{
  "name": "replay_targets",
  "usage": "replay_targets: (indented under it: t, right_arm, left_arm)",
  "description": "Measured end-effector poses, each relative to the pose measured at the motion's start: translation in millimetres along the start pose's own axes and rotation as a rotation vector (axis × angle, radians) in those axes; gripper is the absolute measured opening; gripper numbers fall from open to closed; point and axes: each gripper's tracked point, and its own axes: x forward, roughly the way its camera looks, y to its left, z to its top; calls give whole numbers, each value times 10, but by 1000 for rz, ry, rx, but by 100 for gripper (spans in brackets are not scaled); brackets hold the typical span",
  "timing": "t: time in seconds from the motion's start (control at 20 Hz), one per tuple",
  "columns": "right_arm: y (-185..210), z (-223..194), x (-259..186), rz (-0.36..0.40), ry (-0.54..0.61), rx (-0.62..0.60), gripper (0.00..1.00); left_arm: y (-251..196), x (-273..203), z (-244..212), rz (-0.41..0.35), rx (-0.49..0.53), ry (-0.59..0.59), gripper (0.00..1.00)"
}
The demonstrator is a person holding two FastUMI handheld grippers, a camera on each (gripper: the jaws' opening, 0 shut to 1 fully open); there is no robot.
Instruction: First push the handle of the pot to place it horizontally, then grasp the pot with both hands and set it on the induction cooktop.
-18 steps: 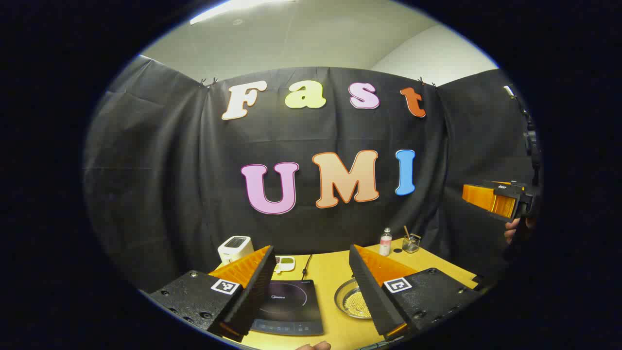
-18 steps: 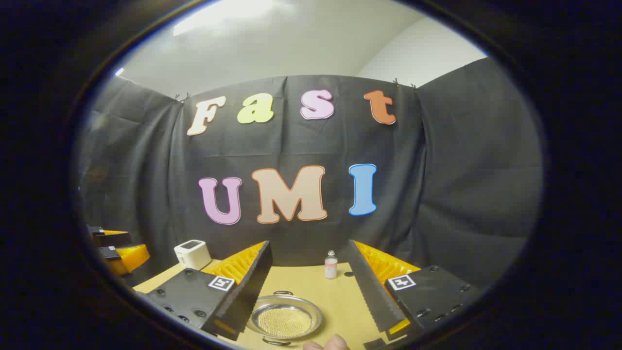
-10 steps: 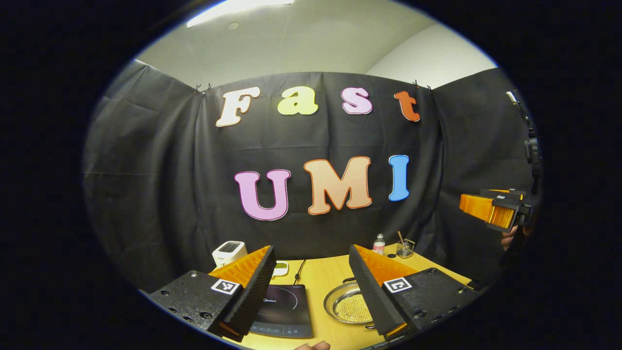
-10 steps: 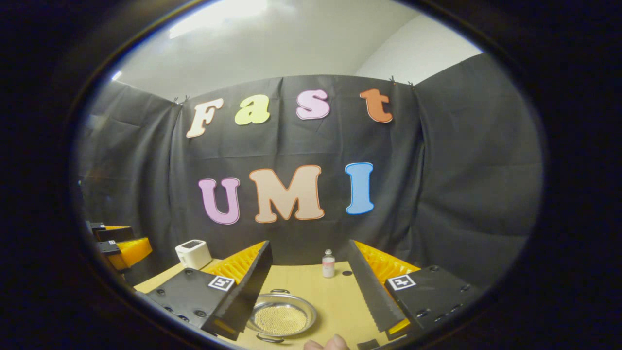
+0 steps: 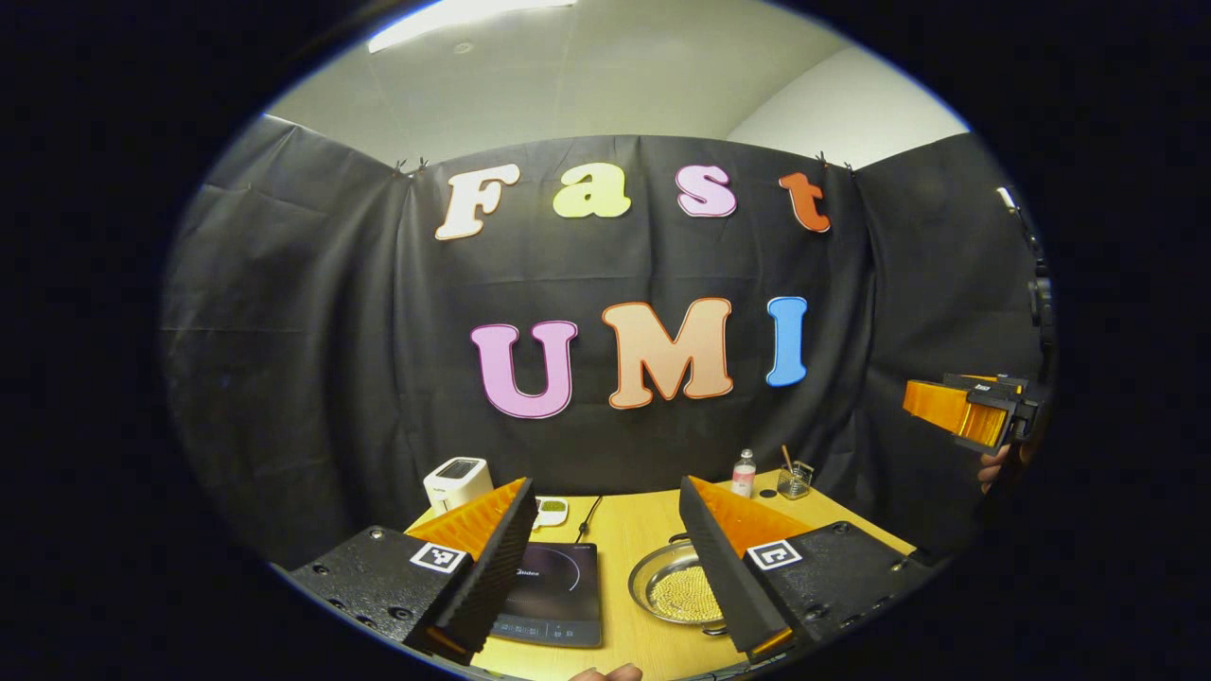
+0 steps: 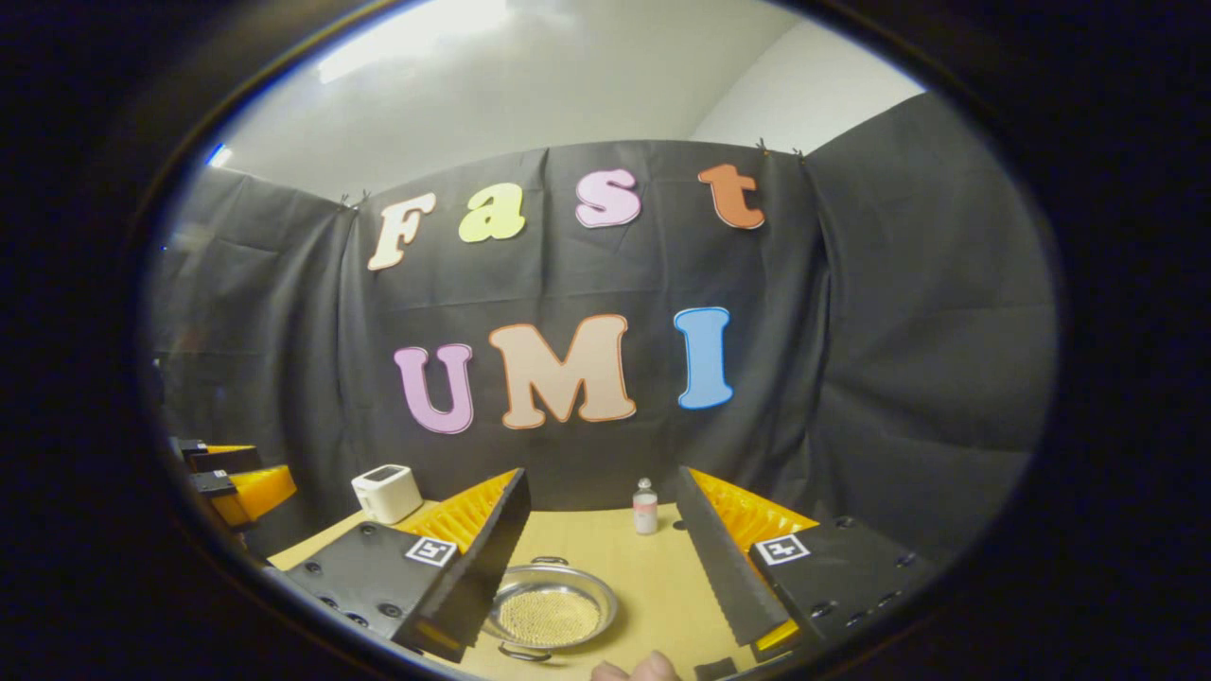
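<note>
Below | pot (image 6: 552, 613) under spread right gripper (image 6: 605, 567) | apart

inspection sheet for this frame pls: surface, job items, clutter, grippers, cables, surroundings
Surface: yellow wooden table, bare between items.
Job's things: metal pot with small beads inside, its loop handles near and far; induction cooktop to its left, nothing on it.
Clutter: white box appliance, small bottle, glass jar with a stick, small white dish.
Grippers: left gripper open, holding nothing; right gripper open, above the pot, apart from it.
Cables: black cord running back from the cooktop.
Surroundings: black cloth wall, white ceiling.
</note>
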Motion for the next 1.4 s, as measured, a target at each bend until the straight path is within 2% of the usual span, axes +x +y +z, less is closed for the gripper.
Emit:
replay_targets:
  t: [0.45, 0.65, 0.95, 1.05, 1.1, 1.15, 1.2, 1.25, 1.3, 1.4]
  right_arm:
    - [-69, -158, 33, 80, 36, 39, 96]
    - [-52, -316, 61, 114, 66, 53, 92]
    - [128, -532, 133, 117, 124, 56, 92]
    - [276, -595, 172, 124, 142, 39, 95]
    - [341, -628, 201, 121, 148, 21, 92]
    - [402, -653, 238, 115, 154, 12, 92]
    - [482, -670, 268, 109, 161, 16, 92]
    - [583, -692, 293, 103, 170, 24, 99]
    - [677, -711, 327, 97, 176, 31, 92]
    - [867, -769, 410, 85, 189, 25, 95]
  left_arm:
    - [-40, -115, -79, 84, -2, 29, 92]
    - [-25, -200, -62, 119, 14, 37, 92]
    - [23, -92, -213, 95, 9, 67, 93]
    - [140, -44, -188, 96, -8, 50, 95]
    - [195, -18, -207, 94, -15, 49, 91]
    - [247, 5, -272, 86, -16, 54, 94]
    - [310, 36, -300, 74, -10, 56, 91]
    - [387, 73, -325, 65, -5, 57, 91]
    - [470, 118, -332, 56, -2, 59, 91]
    - [651, 212, -354, 44, 5, 53, 91]
